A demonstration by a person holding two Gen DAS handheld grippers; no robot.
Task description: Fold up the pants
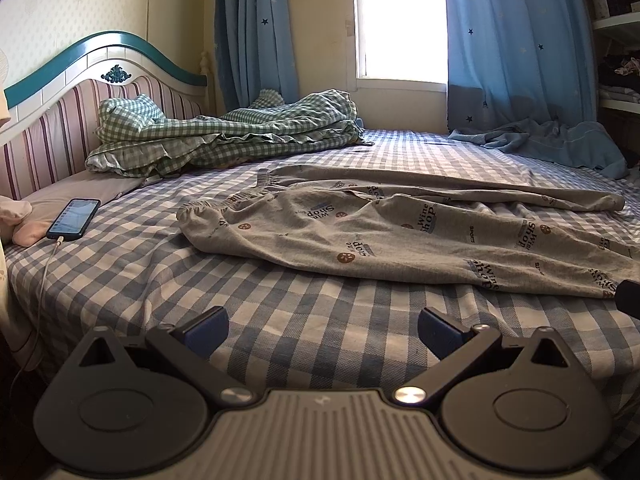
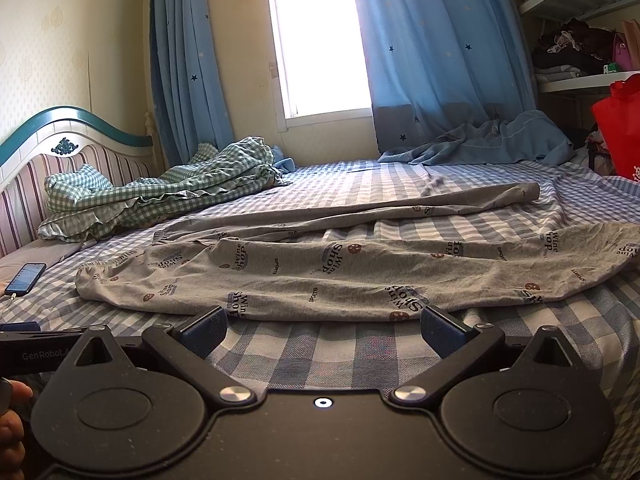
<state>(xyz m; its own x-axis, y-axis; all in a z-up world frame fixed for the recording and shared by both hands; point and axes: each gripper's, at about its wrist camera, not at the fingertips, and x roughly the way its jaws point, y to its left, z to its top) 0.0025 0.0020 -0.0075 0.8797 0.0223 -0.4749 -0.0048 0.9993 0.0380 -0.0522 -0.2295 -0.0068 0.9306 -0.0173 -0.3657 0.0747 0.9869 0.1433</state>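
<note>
A bed [image 1: 280, 292] covered by a blue-and-white checked sheet is seen below a bright window [image 1: 400, 20] hung with blue star-print curtains [image 1: 516, 40], with a crumpled green gingham quilt [image 1: 224, 136] by the striped headboard [image 1: 60, 128] and a phone [image 1: 73, 218] laid near the left edge. Grey printed pants [image 1: 400, 232] are spread lengthwise across the sheet, waistband towards the headboard. The left gripper [image 1: 323, 330] is held wide open short of the cloth, while the right gripper [image 2: 323, 328] is likewise spread, its fingertips at the pants' near edge.
</note>
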